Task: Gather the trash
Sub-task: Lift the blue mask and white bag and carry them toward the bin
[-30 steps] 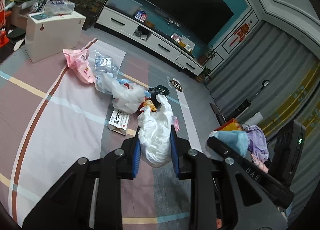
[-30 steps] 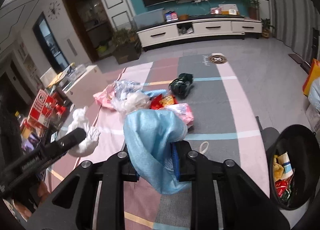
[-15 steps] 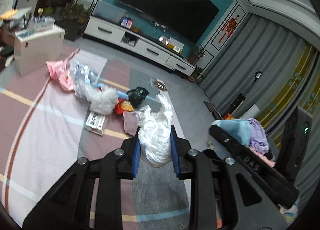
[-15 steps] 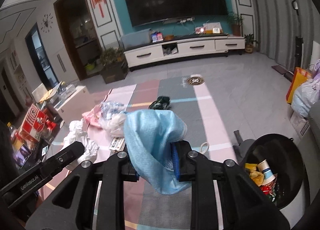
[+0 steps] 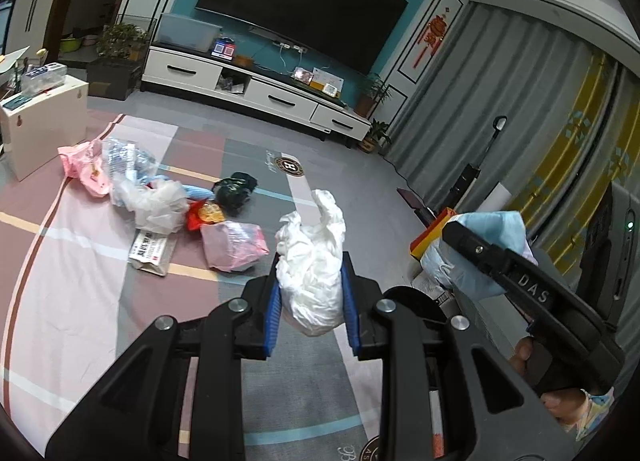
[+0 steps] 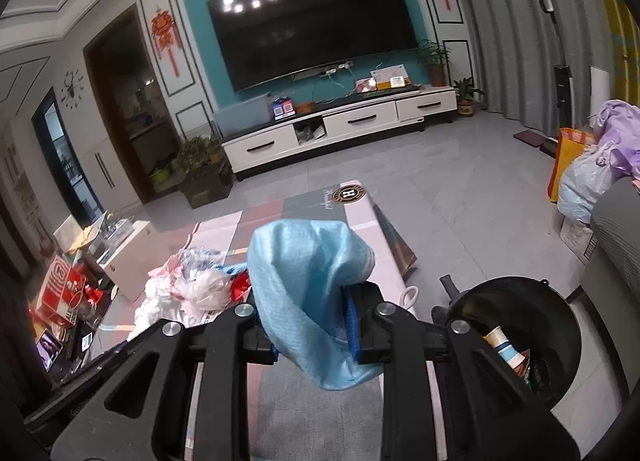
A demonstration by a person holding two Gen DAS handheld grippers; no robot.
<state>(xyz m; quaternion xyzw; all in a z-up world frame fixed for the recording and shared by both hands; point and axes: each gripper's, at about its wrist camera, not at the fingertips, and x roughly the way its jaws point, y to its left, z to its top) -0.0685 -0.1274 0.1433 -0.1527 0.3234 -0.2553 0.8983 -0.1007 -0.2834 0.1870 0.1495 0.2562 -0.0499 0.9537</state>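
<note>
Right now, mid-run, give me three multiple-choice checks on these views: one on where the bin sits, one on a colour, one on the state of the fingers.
1. In the right wrist view, where is the black trash bin?
A. lower right, beside the right gripper
B. under the TV stand
C. far left by the doorway

2. What colour is the bag that the left gripper carries?
A. black
B. white
C. pink

3. What is the state of the right gripper's fingers?
A. open and empty
B. closed on a light blue bag
C. closed on a cardboard box

Answers:
1 A, the open bin shows at the lower right with trash inside.
2 B, a crumpled white bag sits between the blue pads.
3 B, the blue bag is pinched between the fingers and drapes over them.
</note>
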